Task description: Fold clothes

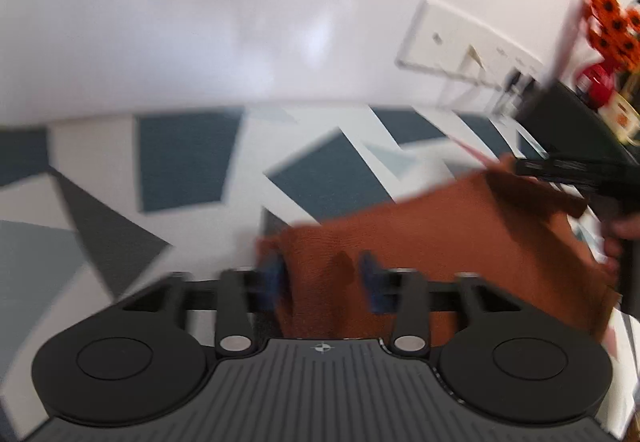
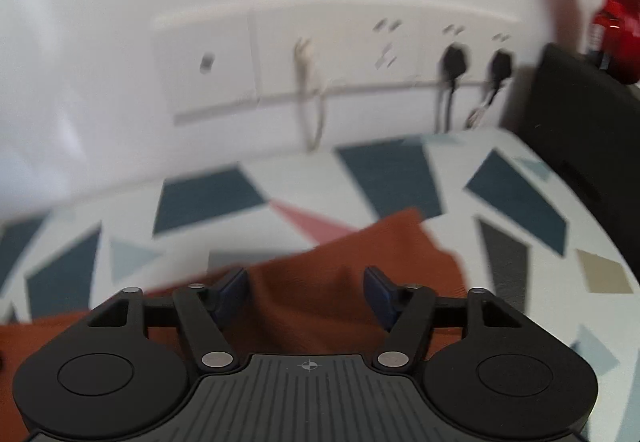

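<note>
- Left wrist view: the left gripper (image 1: 322, 282) fills the bottom of the frame, its two blue pads (image 1: 276, 278) spread apart with a gap between them. The picture is blurred.
- A rust-orange cloth (image 1: 440, 242) runs from between those pads across the lower right of the frame; it passes through the gap, but the jaws stand released, not clamped on it.
- Under the cloth lies a table cover (image 1: 180, 161) printed with dark blue, grey and white angular shapes, spanning the middle of the frame.
- At the right edge, the right gripper (image 1: 568, 173) shows as a dark blurred shape over the far corner of the cloth, a hand (image 1: 616, 238) just below it; whether its jaws grip cannot be told from here.
- A white wall (image 1: 200, 21) takes up the top half; a socket panel (image 1: 460, 41) sits at upper right, with orange flowers (image 1: 612, 25) in the corner.
- Right wrist view: the right gripper (image 2: 306, 294) occupies the bottom of the frame, blue pads (image 2: 232, 290) wide apart, jaws released.
- The orange cloth (image 2: 340, 274) lies on the patterned table cover (image 2: 520, 201) at centre and lower left, reaching in between the open pads, one corner pointing toward the middle of the frame.
- Behind, the socket panel (image 2: 320, 57) crosses the white wall (image 2: 80, 41) with two black plugs (image 2: 454, 59) at right.
</note>
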A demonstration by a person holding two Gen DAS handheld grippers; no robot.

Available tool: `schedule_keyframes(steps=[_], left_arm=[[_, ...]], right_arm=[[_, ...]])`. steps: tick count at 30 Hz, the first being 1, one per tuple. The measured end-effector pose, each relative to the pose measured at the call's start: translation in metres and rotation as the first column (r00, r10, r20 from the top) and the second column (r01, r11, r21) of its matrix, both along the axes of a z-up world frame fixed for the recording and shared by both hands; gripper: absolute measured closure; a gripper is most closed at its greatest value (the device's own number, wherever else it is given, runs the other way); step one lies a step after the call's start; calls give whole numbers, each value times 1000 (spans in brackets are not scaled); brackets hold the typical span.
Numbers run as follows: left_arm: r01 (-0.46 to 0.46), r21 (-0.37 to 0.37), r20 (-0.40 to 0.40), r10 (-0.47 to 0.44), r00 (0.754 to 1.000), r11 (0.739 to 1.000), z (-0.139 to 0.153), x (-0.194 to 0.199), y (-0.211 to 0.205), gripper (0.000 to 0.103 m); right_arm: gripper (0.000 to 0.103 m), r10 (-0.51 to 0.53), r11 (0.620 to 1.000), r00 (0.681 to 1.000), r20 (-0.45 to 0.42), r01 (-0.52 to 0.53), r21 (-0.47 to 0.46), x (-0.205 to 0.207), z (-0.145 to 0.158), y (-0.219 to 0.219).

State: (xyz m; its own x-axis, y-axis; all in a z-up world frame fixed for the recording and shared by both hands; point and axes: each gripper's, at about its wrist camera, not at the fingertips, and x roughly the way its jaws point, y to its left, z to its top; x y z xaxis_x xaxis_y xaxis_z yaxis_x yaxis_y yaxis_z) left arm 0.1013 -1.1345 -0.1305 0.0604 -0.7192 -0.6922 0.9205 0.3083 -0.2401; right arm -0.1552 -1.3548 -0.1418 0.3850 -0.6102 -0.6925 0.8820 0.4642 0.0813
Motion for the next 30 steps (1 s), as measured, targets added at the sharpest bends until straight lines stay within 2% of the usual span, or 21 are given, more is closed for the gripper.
schedule_keyframes(steps=[2,3,5,7,9,12,13,14,16,18,19,20,21,22,24,25,28,30], left_arm=[[-82,-46,70,85,994,996,21,-6,9,36],[-113,-72,65,118,991,991,31,-7,17,36],[-136,-125,-23,134,991,983,49,-11,24,36],[-85,-136,-98,72,993,987,56,-24,24,36],[-29,-100,-115,18,993,995,52,-44,19,36],[20,0,-69,-20,997,1000,31,-67,8,36],[7,42,-37,-6,999,999,24,-71,5,36],[-13,67,-16,14,1000,998,16,-72,3,36],[-55,108,8,54,998,993,3,-73,1,36],[-83,106,-2,84,996,991,-4,-69,1,36],[-90,100,5,90,996,991,-4,-69,1,36],[-90,105,19,88,996,990,-3,-70,-2,36],[-89,111,33,86,996,990,-2,-72,-4,36],[-85,116,47,80,996,990,-2,-74,-7,36],[-77,127,75,68,995,989,-1,-78,-11,36],[-75,131,89,63,994,989,-2,-79,-15,36],[-83,124,100,71,992,989,-5,-79,-18,36],[-87,124,100,75,992,989,-5,-79,-21,33]], right_arm=[[42,-34,999,996,87,37,-38,-30,24,5],[42,-59,996,989,135,68,-58,-47,36,9],[42,-116,989,973,200,132,-66,-79,52,14],[43,-165,983,965,202,177,-41,-104,56,21],[43,-165,986,974,157,169,-6,-117,49,31],[46,-89,996,995,53,89,-2,-112,33,49],[41,-70,997,997,34,71,-15,-106,29,47],[33,-51,998,999,14,51,-27,-100,25,44],[23,-14,999,1000,-26,13,-51,-87,16,39],[24,22,997,997,-67,-27,-72,-75,7,34],[40,40,995,995,-88,-47,-83,-69,3,32],[84,58,993,992,-109,-68,-92,-63,-1,29],[100,75,991,989,-130,-88,-102,-57,-6,27],[100,85,989,986,-144,-101,-108,-52,-10,23],[101,-11,997,999,-39,8,-71,-62,-11,-10],[101,-44,997,999,-23,43,-57,-62,-12,-22],[99,-112,994,992,-49,111,-21,-52,-22,-56],[85,-178,984,980,-90,175,-41,-48,-29,-70]])
